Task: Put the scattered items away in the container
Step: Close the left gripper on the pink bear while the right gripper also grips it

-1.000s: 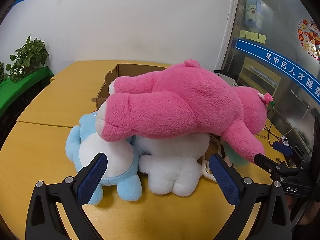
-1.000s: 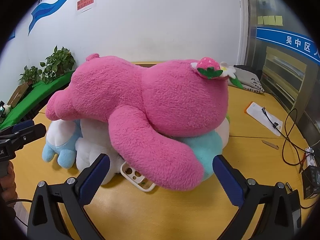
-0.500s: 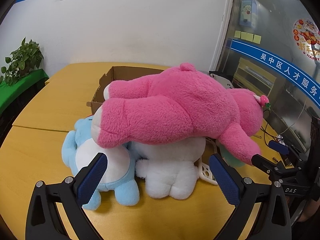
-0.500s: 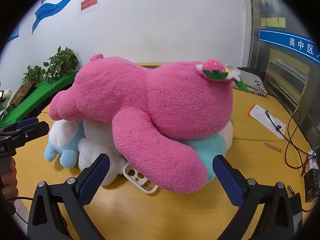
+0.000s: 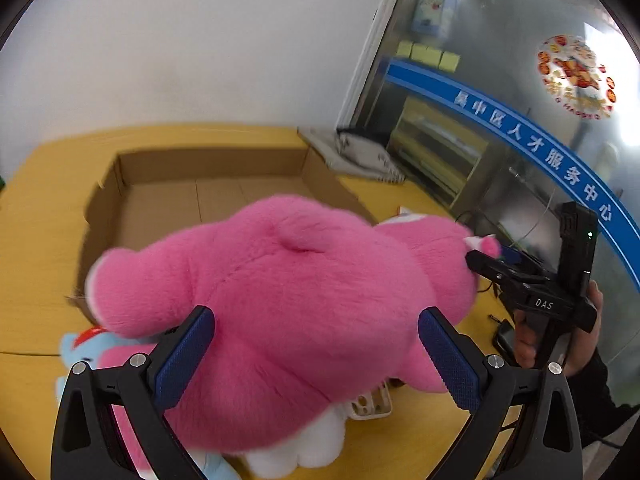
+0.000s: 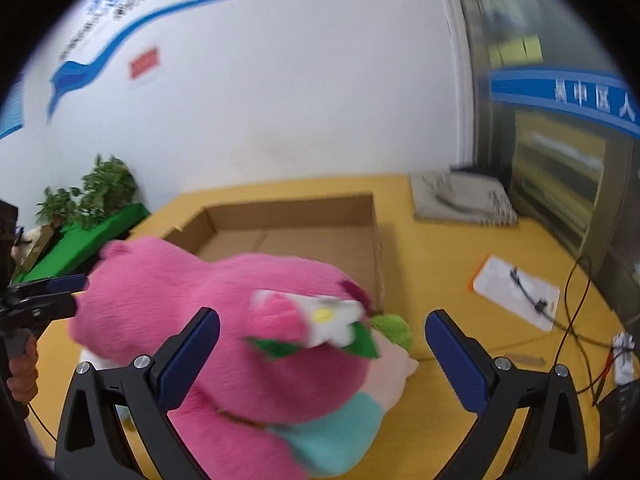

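A big pink plush bear [image 5: 280, 300] lies on top of a pile of soft toys: a white plush [image 5: 296, 452], a blue one [image 5: 80, 356] and a teal one [image 6: 332, 436]. My left gripper [image 5: 316, 356] is open, its jaws either side of the bear's back end. My right gripper [image 6: 322, 360] is open around the bear's head [image 6: 280, 360], which has a strawberry and flower [image 6: 320, 320]. An open cardboard box [image 5: 208, 184] stands just behind the pile, also in the right wrist view [image 6: 296, 236].
A white holed plastic piece [image 5: 368, 404] lies under the pile. Grey folded cloth [image 6: 460, 196], a white paper [image 6: 516, 292] and cables [image 6: 576, 320] lie on the yellow table [image 6: 440, 400] to the right. A plant [image 6: 100, 192] stands far left.
Both grippers have risen and moved forward over the pile, so the bear now sits between each pair of jaws and the inside of the box shows. Both stay open.
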`<action>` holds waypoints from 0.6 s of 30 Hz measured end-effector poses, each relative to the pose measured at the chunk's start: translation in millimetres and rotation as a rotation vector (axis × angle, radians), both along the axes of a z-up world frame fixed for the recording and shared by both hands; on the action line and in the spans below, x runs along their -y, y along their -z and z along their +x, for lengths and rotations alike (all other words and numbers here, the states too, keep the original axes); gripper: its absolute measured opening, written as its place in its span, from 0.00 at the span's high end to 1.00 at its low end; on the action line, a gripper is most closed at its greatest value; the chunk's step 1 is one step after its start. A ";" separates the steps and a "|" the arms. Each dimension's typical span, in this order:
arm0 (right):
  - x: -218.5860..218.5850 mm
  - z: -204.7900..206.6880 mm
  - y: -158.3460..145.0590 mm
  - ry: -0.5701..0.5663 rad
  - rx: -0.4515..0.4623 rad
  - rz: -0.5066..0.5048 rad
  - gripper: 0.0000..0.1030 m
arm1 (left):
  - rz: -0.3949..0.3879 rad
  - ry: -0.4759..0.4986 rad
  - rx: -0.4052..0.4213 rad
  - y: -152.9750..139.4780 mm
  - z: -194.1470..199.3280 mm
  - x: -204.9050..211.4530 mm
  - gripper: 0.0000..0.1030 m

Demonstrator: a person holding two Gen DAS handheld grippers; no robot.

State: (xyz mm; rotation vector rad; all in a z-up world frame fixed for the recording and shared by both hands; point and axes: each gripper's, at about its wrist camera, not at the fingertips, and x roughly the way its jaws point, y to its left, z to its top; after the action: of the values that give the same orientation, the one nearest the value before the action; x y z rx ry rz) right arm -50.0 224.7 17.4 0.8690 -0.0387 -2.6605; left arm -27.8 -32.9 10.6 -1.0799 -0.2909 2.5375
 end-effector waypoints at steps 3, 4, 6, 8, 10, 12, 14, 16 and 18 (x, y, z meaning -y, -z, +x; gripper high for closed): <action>7.4 -22.0 12.2 -0.064 0.031 -0.017 0.00 | 0.056 -0.010 0.036 14.7 -17.5 11.1 0.00; 9.0 -26.2 13.6 -0.082 0.035 -0.035 0.01 | 0.062 0.000 0.033 15.4 -17.9 12.5 0.00; 13.1 -35.1 22.2 -0.153 0.084 -0.068 0.07 | 0.036 0.017 0.017 16.1 -14.8 10.3 0.07; 15.6 -36.9 31.4 -0.191 0.107 -0.087 0.26 | 0.033 0.015 0.013 19.4 -11.1 11.2 0.13; 20.5 -31.3 35.6 -0.192 0.080 -0.077 0.34 | 0.061 0.015 0.007 19.4 -7.5 15.3 0.21; 22.7 -24.2 34.1 -0.181 0.068 -0.092 0.41 | 0.077 0.017 -0.007 16.9 -2.1 17.9 0.27; 23.9 -17.1 30.5 -0.172 0.048 -0.102 0.49 | 0.076 0.016 -0.028 11.9 3.8 16.0 0.33; 24.5 -7.0 23.9 -0.173 0.019 -0.120 0.53 | 0.083 0.013 -0.055 3.3 11.9 16.6 0.41; 26.1 2.8 11.9 -0.180 -0.033 -0.129 0.55 | 0.090 0.009 -0.070 -9.9 14.9 18.4 0.46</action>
State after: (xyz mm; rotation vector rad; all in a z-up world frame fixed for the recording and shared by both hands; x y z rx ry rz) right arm -47.2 198.5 5.5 0.7495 -0.1171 -2.4738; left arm -12.9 -51.2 20.5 -0.9547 -0.3766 2.5217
